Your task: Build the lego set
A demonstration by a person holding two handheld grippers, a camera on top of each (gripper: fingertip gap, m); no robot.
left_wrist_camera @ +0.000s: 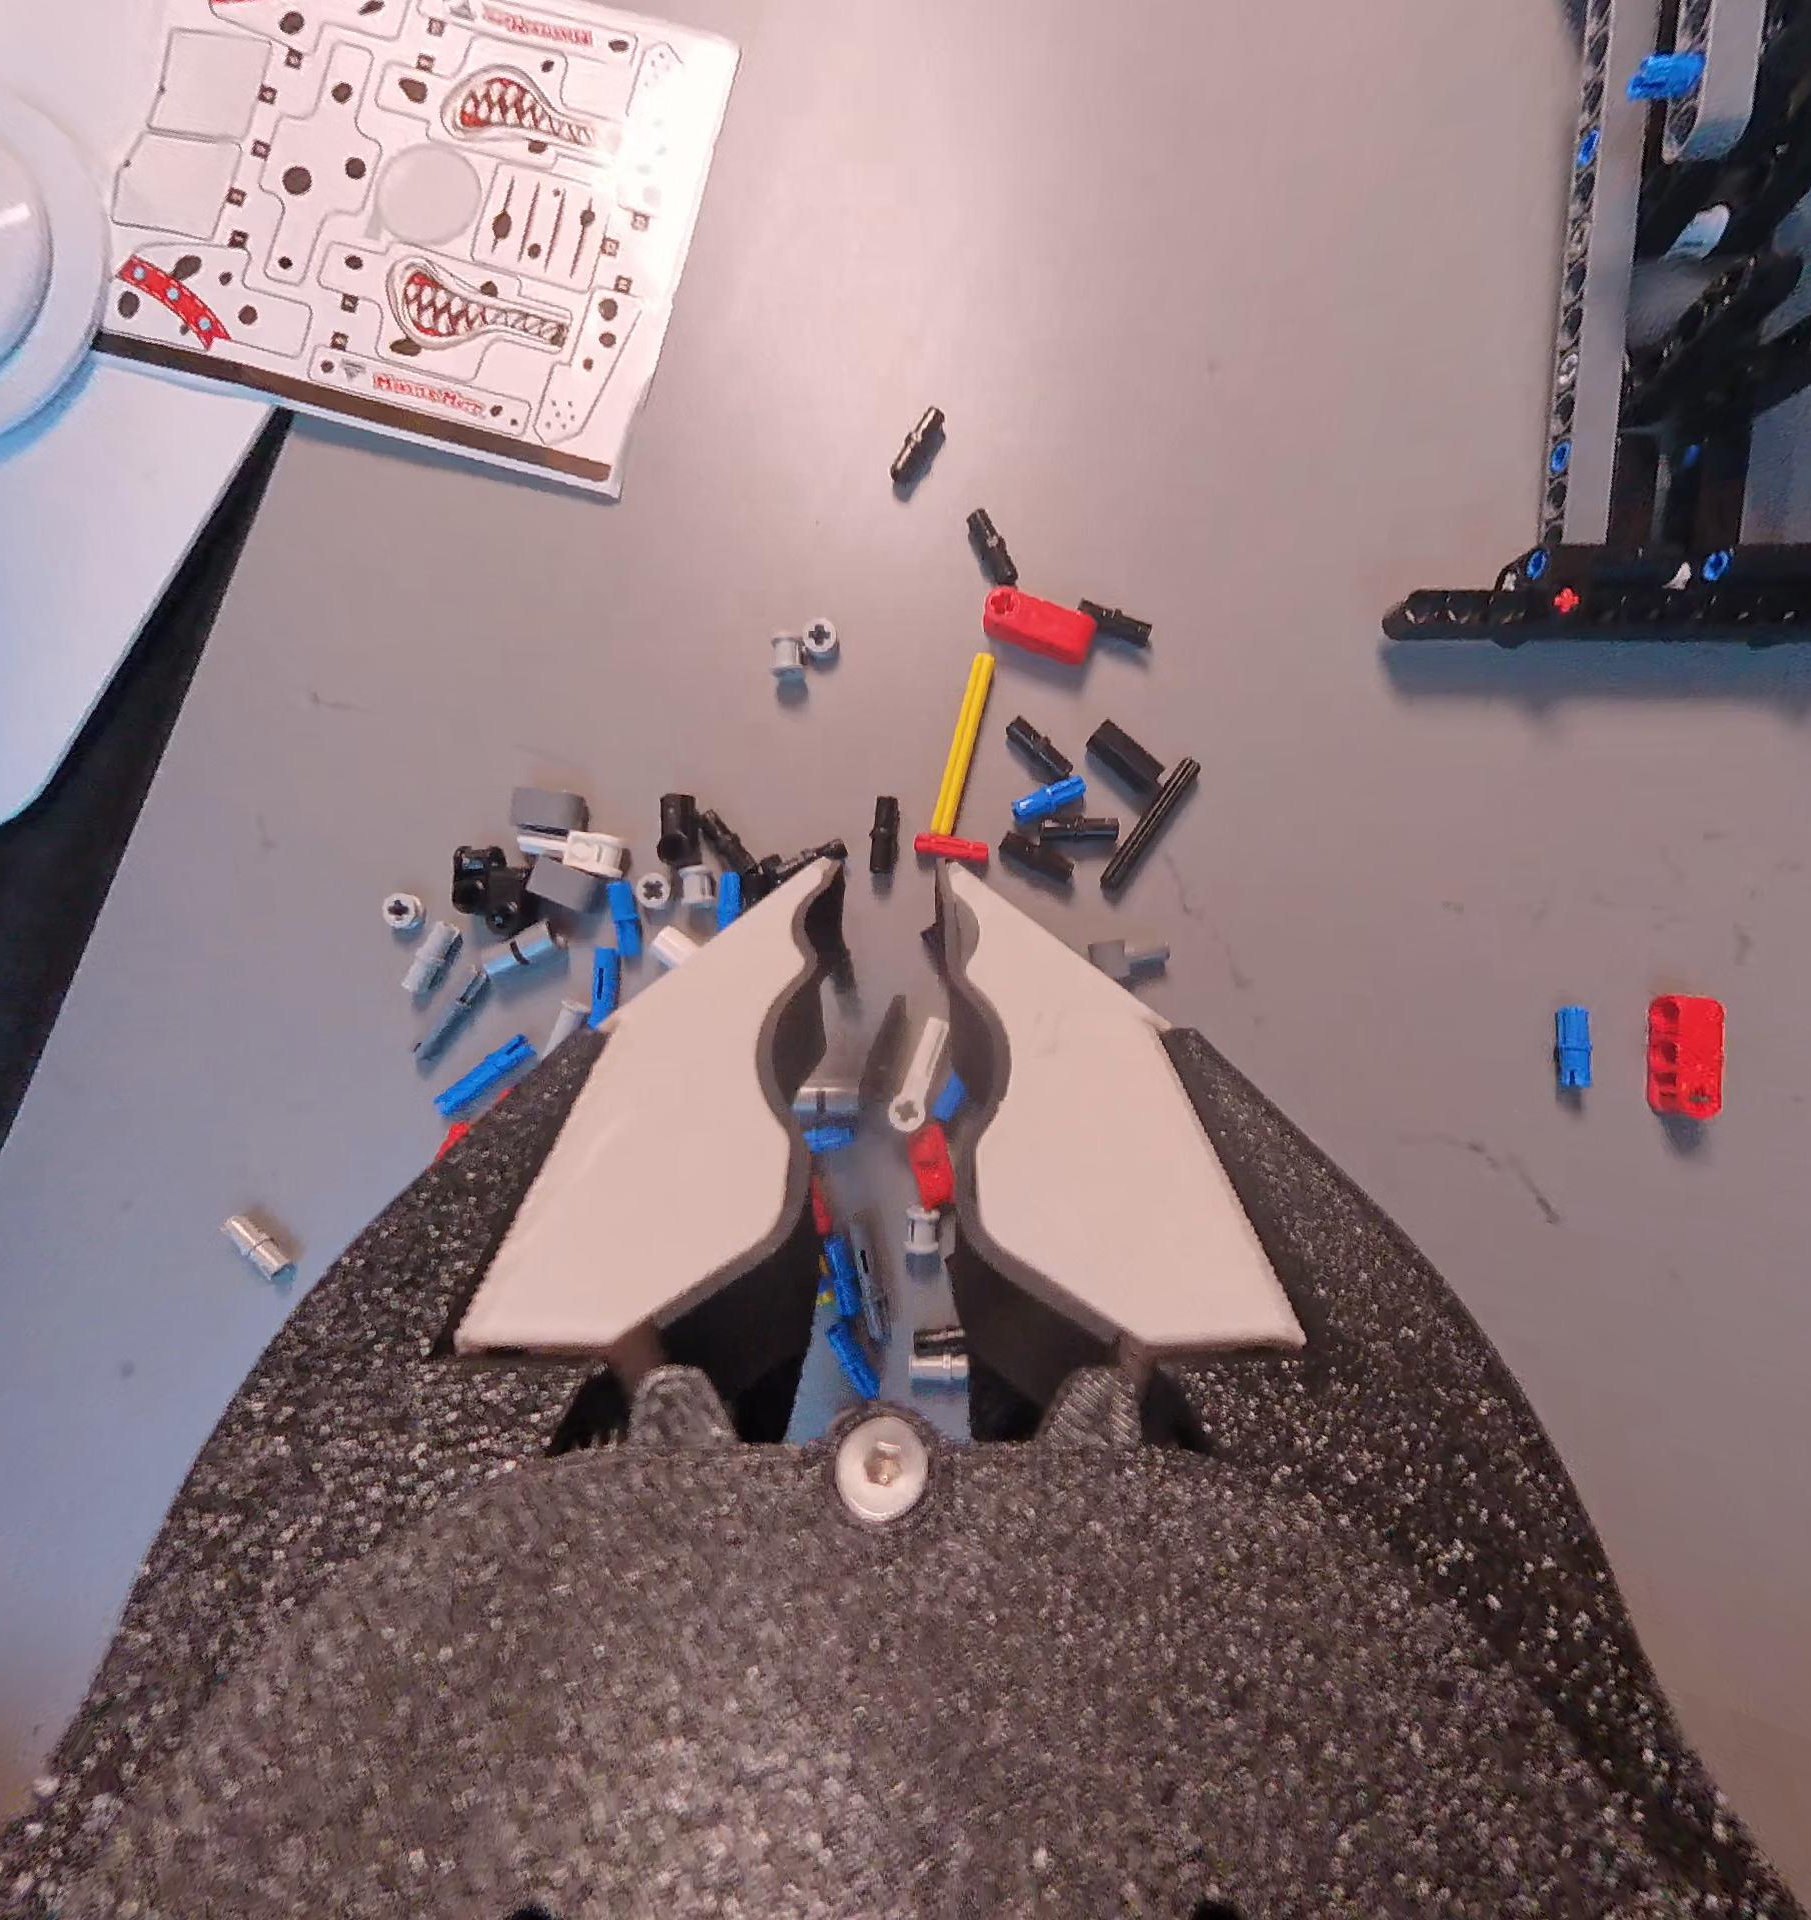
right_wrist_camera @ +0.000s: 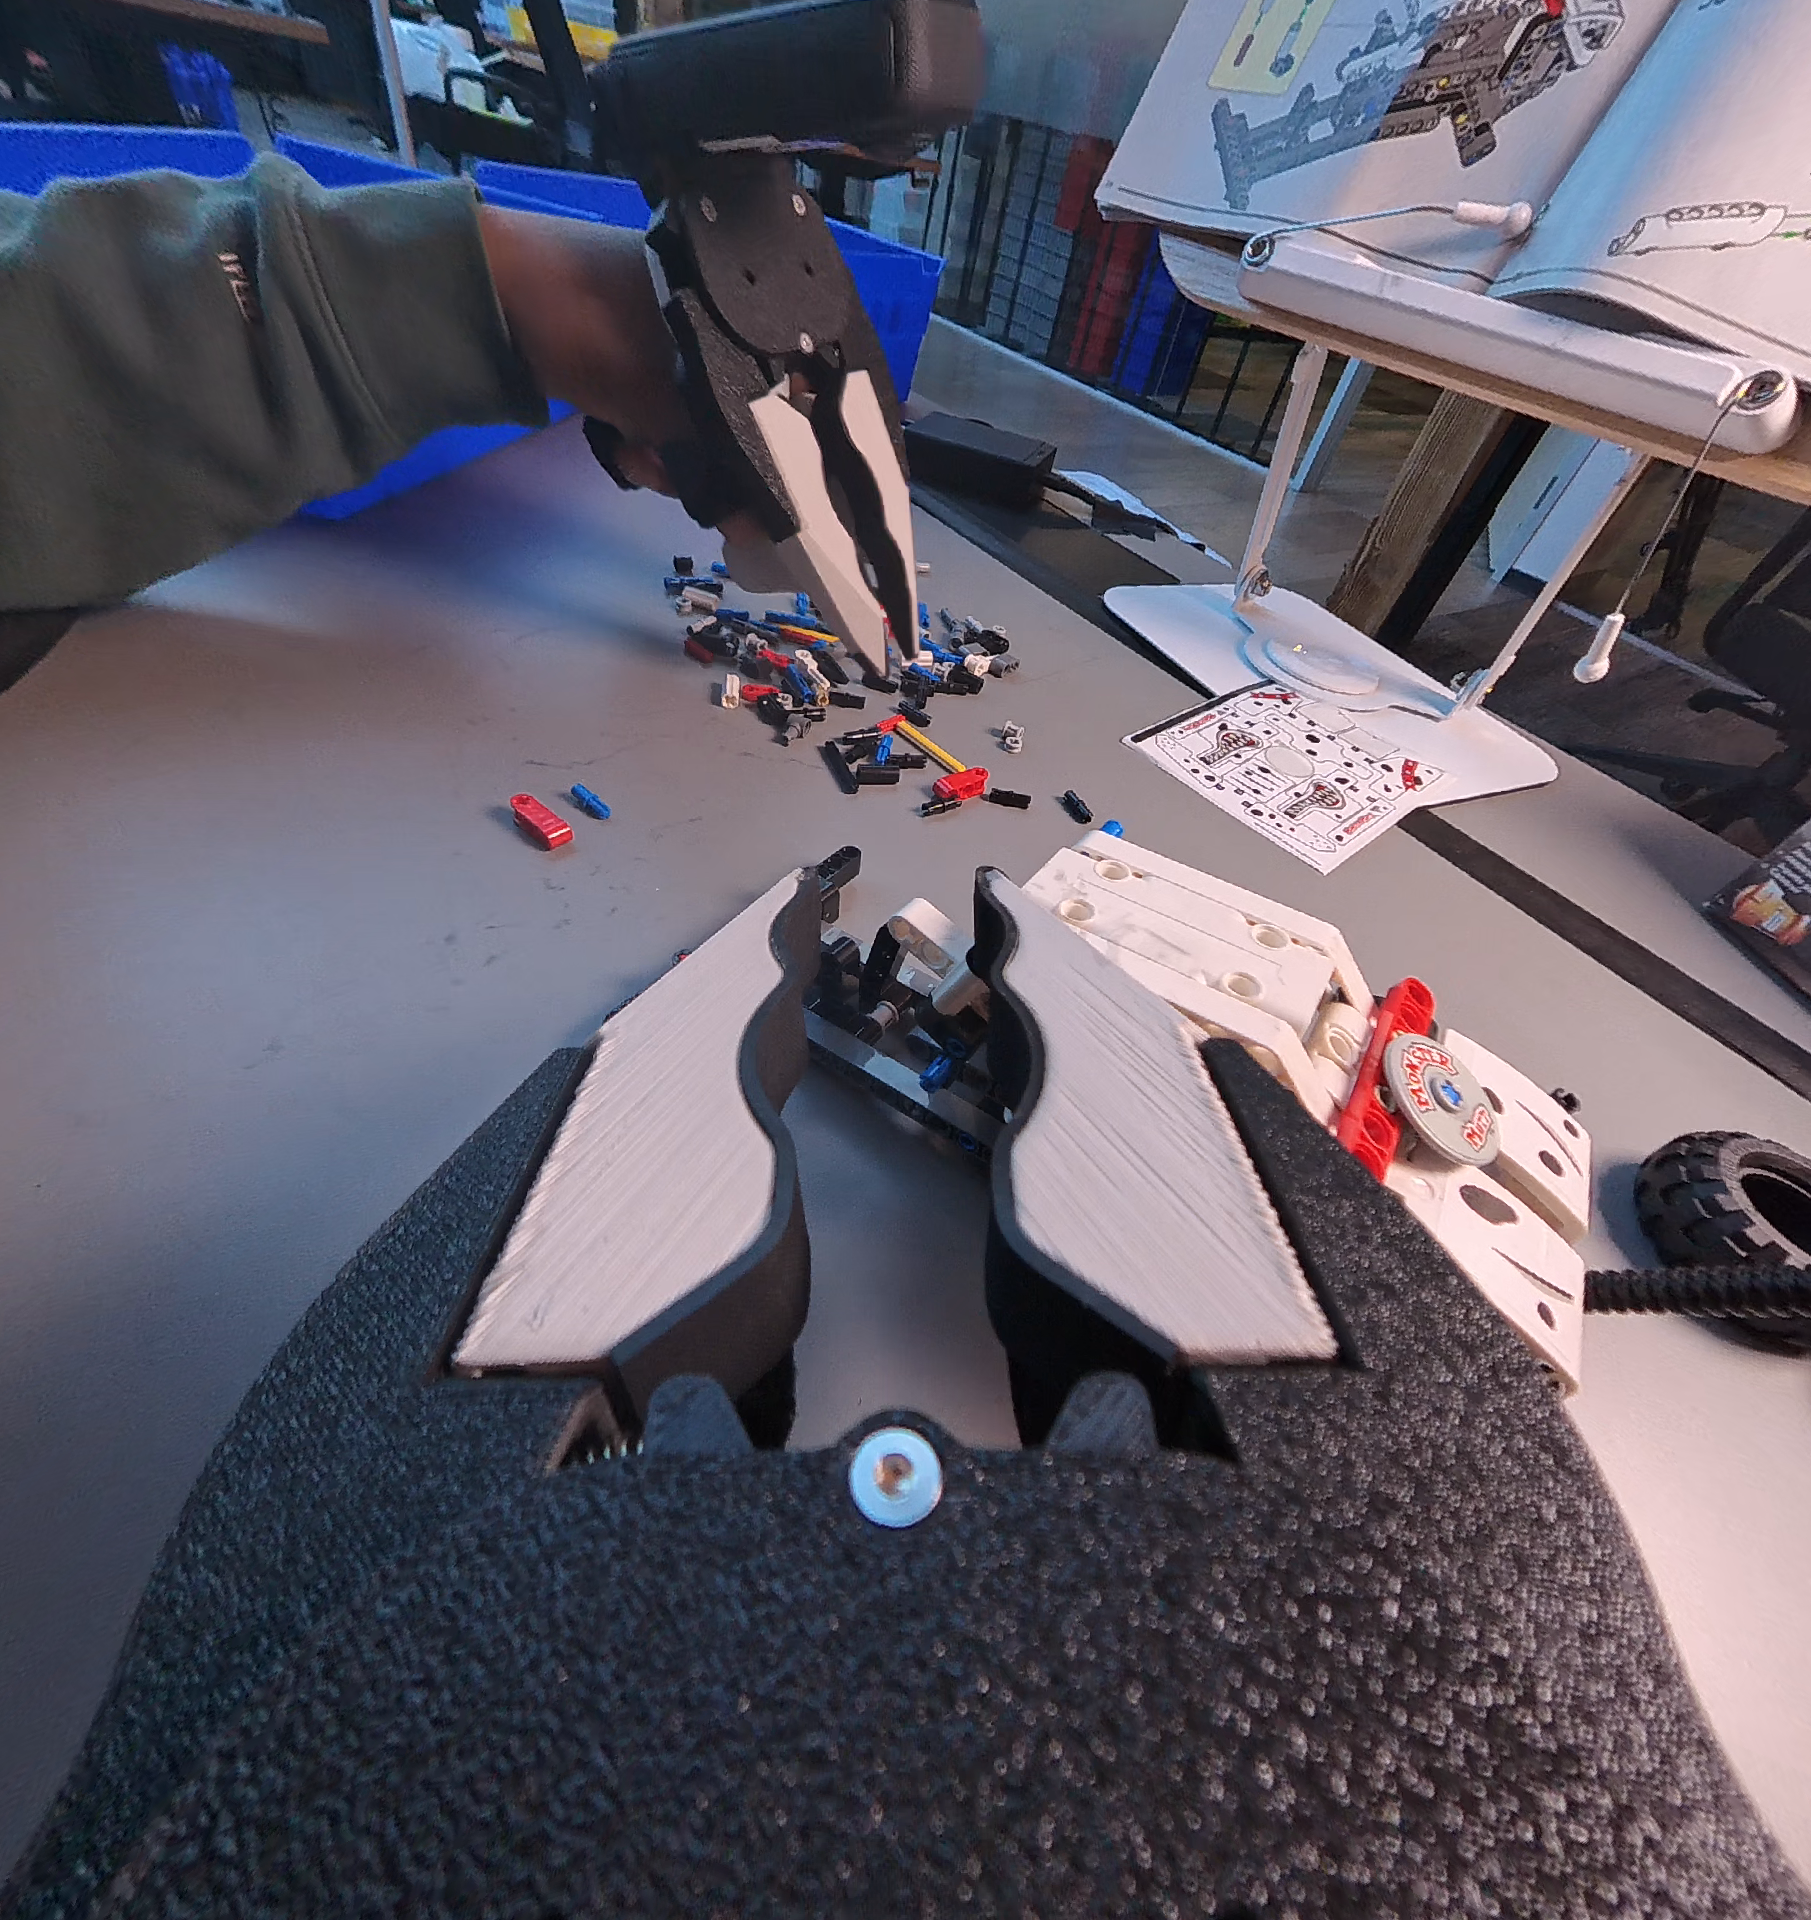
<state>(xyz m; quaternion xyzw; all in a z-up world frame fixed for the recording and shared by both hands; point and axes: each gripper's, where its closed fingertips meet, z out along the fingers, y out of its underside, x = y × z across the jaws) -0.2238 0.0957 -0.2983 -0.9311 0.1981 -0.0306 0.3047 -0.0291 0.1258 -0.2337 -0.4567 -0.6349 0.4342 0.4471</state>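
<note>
My left gripper [left_wrist_camera: 890,873] points down at a pile of small black, blue, grey and red pins [left_wrist_camera: 568,904]. Its jaws are a narrow gap apart and hold nothing. A black pin [left_wrist_camera: 883,831] lies just past the tips, beside a yellow axle [left_wrist_camera: 963,743]. It also shows in the right wrist view [right_wrist_camera: 899,660], over the pile [right_wrist_camera: 828,675]. My right gripper [right_wrist_camera: 901,894] straddles the black frame of the part-built white model [right_wrist_camera: 1192,935] on the table. Both fingers appear to press on the frame. The model also shows in the left wrist view [left_wrist_camera: 1711,312].
A red piece [right_wrist_camera: 540,821] and a blue pin [right_wrist_camera: 589,800] lie apart from the pile. A sticker sheet [right_wrist_camera: 1285,769] sits by a white stand holding the instruction booklet [right_wrist_camera: 1503,125]. A black tyre [right_wrist_camera: 1753,1205] lies right of the model. Blue bins [right_wrist_camera: 880,281] stand behind. The tips of one gripper are about 20 centimeters away from the tips of the other. My right tips are about 20 centimeters from the yellow axle [left_wrist_camera: 963,743], my left tips only 4 centimeters. It turns up in the right wrist view [right_wrist_camera: 929,748] as well.
</note>
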